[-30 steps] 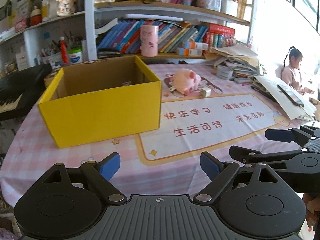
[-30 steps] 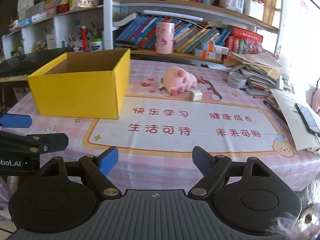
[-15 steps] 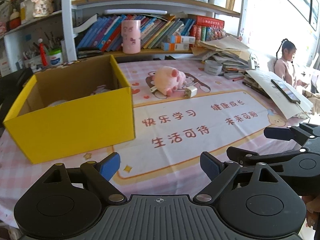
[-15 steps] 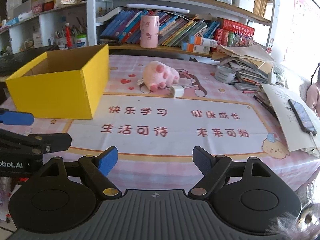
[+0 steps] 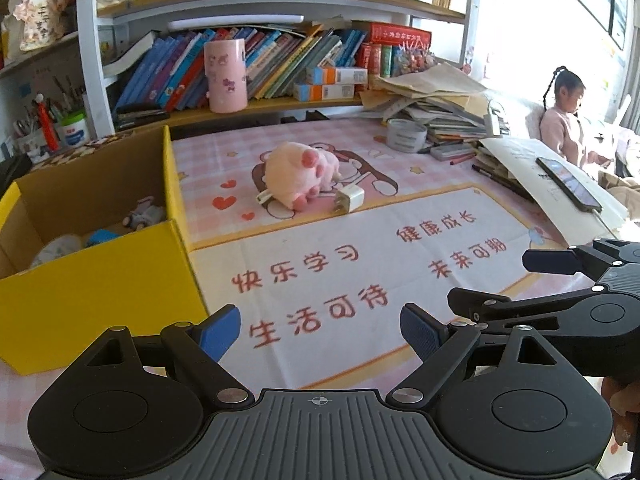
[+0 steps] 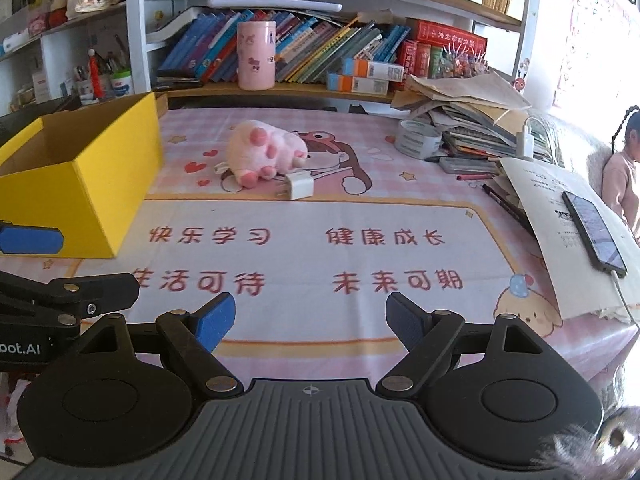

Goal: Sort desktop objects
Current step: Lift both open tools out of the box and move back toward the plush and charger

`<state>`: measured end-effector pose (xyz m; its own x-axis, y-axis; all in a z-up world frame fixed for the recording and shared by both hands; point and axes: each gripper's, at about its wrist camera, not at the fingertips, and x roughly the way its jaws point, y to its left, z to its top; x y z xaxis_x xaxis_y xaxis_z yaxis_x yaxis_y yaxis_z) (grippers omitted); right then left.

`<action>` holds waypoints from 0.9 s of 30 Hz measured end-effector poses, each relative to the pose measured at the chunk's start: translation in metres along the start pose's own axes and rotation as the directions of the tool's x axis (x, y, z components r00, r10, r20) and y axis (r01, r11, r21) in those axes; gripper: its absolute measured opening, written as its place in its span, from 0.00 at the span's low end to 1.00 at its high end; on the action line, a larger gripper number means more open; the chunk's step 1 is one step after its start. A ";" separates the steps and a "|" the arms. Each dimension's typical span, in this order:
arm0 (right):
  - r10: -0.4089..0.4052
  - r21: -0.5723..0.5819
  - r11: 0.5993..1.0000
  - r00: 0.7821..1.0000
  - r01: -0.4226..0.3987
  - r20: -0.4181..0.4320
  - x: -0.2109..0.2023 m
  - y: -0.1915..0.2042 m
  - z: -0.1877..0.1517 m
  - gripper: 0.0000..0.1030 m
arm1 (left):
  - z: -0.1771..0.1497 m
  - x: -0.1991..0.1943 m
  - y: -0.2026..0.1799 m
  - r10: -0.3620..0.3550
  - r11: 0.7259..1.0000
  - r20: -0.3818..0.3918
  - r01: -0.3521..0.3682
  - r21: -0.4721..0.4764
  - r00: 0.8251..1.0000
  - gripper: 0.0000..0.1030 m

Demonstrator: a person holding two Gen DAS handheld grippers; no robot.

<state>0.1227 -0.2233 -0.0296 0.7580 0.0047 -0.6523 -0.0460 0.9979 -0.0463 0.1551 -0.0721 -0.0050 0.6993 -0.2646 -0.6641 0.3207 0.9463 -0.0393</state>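
Both grippers have slid in toward the pink plush paw (image 5: 298, 178), now dead ahead of the left gripper (image 5: 320, 334) and ahead-left of the right gripper (image 6: 310, 318), both wide open and empty; plush looks soft, light, squashy, so pinch mid-body, clear of the white charger (image 5: 350, 200) touching it

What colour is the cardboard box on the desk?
Yellow outside, plain brown inside; the box shows best in the left wrist view.

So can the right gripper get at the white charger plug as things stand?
Probably yes: the right gripper is open and empty, with bare mat up to the charger plug. The pink plush lies close behind it.
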 end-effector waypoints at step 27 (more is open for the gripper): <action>0.144 -0.064 0.987 0.988 -0.147 -0.052 0.085 -0.080 0.052 0.87 | 0.044 0.059 -0.047 0.160 0.981 -0.044 -0.164 -0.103 0.986 0.87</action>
<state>0.2246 -0.2997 -0.0414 0.7083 0.1451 -0.6909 -0.1987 0.9801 0.0022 0.2095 -0.1401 -0.0095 0.7125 -0.1015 -0.6943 0.1348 0.9909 -0.0066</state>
